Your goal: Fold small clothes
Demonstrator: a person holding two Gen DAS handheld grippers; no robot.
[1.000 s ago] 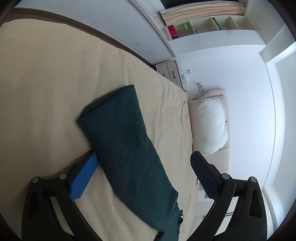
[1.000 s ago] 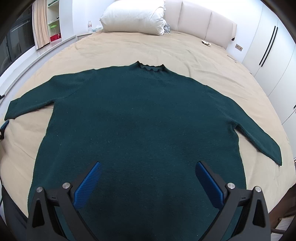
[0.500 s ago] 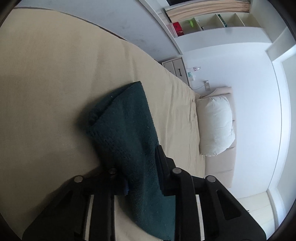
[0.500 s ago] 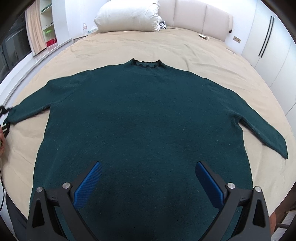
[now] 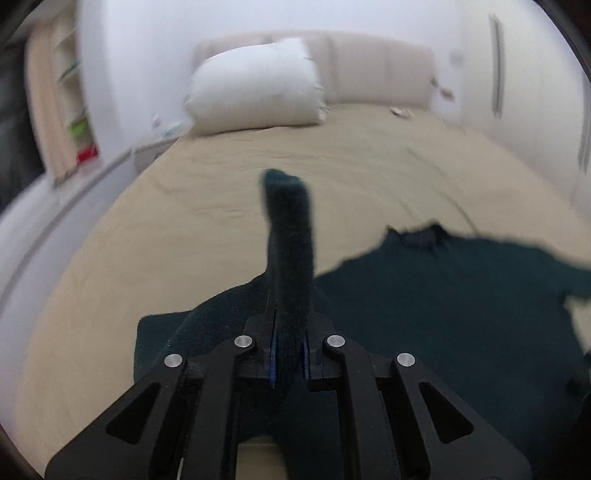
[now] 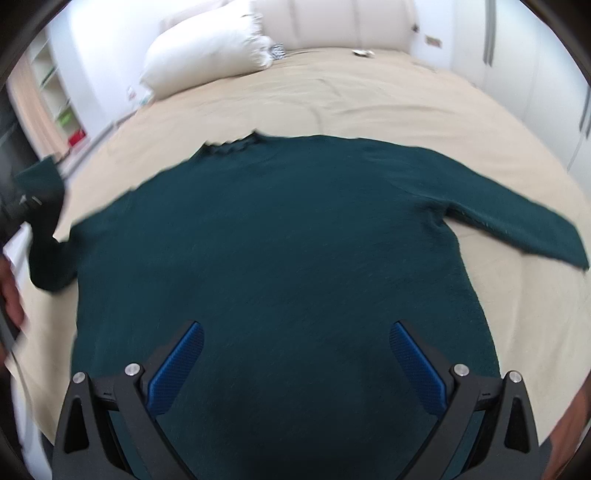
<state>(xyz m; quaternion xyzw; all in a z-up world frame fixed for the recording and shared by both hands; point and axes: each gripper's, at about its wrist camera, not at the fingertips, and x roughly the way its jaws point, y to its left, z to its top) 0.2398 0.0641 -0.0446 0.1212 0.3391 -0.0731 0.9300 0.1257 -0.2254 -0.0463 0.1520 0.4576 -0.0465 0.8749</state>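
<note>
A dark green sweater point(image 6: 288, 236) lies flat on the beige bed point(image 6: 369, 99), neck toward the pillow. My left gripper point(image 5: 289, 354) is shut on the sweater's left sleeve point(image 5: 290, 236) and holds it lifted, cuff sticking up. The sweater's body point(image 5: 424, 295) spreads to the right of it. In the right wrist view the lifted sleeve point(image 6: 44, 229) and the left gripper show at the far left edge. My right gripper point(image 6: 295, 365) is open and empty above the sweater's lower body. The right sleeve point(image 6: 517, 218) lies stretched out on the bed.
A white pillow point(image 6: 207, 55) rests against the padded headboard point(image 6: 351, 22). Shelves point(image 5: 74, 122) stand to the left of the bed, white wardrobe doors point(image 6: 517, 55) to the right. A small object point(image 6: 364, 53) lies near the headboard.
My left gripper closed on the left sleeve, lifted it off the bed and swung round toward the sweater's body. My right gripper stayed open over the lower body.
</note>
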